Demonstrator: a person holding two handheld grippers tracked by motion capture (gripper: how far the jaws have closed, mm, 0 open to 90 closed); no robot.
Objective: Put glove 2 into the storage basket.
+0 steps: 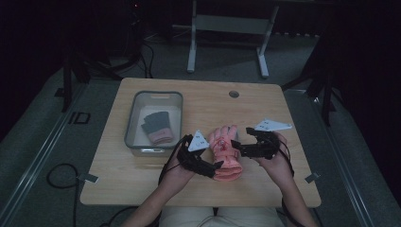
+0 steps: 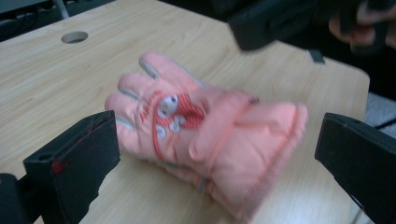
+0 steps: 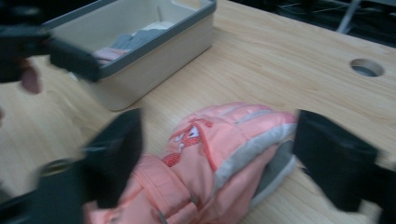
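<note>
A salmon-pink padded glove lies flat on the wooden table, with a small cartoon patch on its back. My left gripper comes in from the lower left at the cuff end. In the left gripper view its jaws stand wide on either side of the glove, clear of it, so the left gripper is open. My right gripper reaches in from the right at the glove's fingers. In the right gripper view the glove lies between its jaws, and the right gripper is open around it.
A grey-rimmed bin stands left of the glove, holding a grey and pink glove. In the right gripper view the bin sits beyond the glove. A round cable hole is near the table's far edge.
</note>
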